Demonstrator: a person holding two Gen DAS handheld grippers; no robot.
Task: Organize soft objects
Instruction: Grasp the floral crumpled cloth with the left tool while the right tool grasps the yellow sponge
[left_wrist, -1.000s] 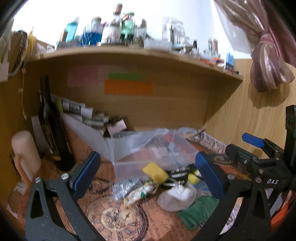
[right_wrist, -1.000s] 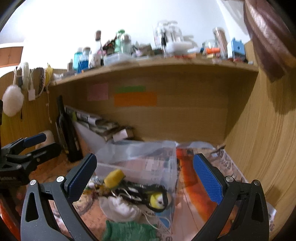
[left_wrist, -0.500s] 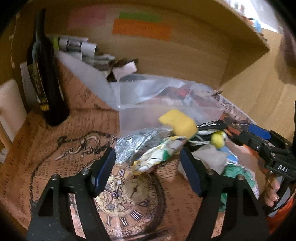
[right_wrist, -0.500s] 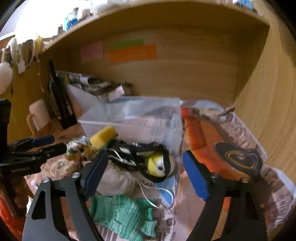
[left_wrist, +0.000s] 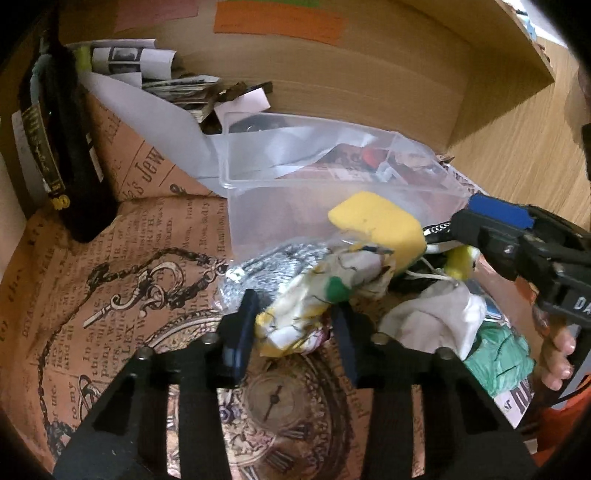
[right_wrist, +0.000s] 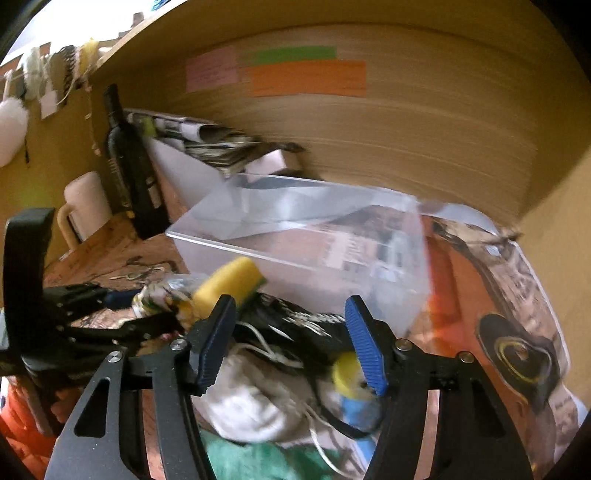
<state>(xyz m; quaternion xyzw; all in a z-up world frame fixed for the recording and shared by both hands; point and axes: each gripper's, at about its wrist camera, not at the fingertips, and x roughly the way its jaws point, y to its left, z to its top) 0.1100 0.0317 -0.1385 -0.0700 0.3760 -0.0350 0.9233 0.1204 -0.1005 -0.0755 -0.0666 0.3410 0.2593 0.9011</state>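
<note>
The left gripper (left_wrist: 293, 325) has its fingers (left_wrist: 245, 317) closed in on a crumpled patterned cloth (left_wrist: 317, 295), pressing it from both sides on the tabletop (left_wrist: 110, 288). A yellow sponge (left_wrist: 376, 221) lies just behind the cloth, against the clear plastic bin (left_wrist: 295, 177). The right gripper (right_wrist: 291, 347) is partly spread, its fingers (right_wrist: 364, 347) straddling a black strap (right_wrist: 295, 325) and a white cloth (right_wrist: 255, 398) without gripping either. A green cloth (right_wrist: 258, 458) lies below, nearest the camera. A dark bottle (left_wrist: 62, 140) stands far left
</note>
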